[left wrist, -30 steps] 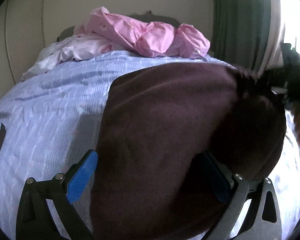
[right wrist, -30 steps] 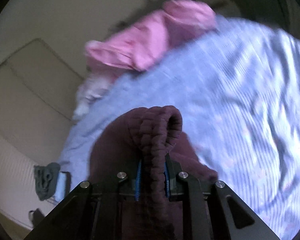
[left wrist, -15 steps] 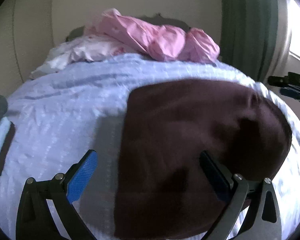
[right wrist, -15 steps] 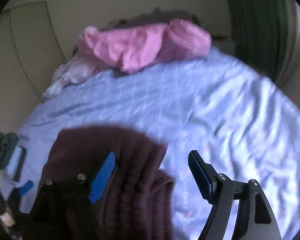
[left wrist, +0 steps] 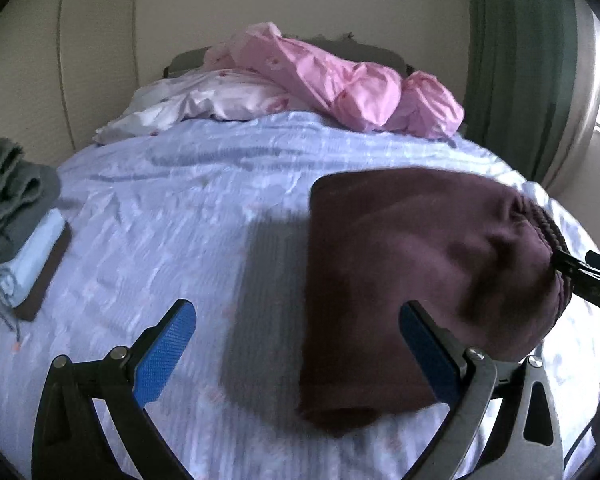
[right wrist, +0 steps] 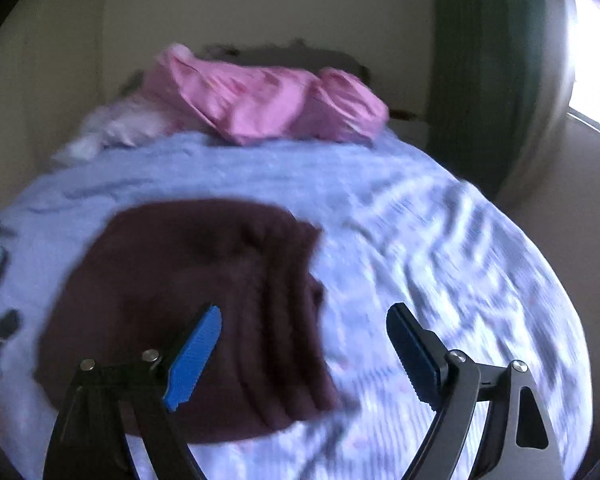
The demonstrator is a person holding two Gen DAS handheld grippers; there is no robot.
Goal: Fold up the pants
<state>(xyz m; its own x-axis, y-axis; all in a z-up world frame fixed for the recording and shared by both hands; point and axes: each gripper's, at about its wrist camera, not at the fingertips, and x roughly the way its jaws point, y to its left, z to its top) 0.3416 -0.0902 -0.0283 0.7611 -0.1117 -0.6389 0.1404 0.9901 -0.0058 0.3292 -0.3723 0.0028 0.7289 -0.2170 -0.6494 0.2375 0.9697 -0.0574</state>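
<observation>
The dark maroon pants lie folded into a thick rectangle on the light blue bedspread, with the ribbed waistband at their right end. In the right wrist view the pants lie left of centre. My left gripper is open and empty, above the near left part of the pants. My right gripper is open and empty above the waistband end; its tips also show at the right edge of the left wrist view, close to the waistband.
Pink bedding and a white pillow lie at the head of the bed. A stack of folded clothes sits at the left edge. A green curtain and a bright window are on the right.
My right gripper has let go of the waistband and opened. The pants now lie flat on the bed. Both grippers have pulled back from the pants, so they look smaller.
</observation>
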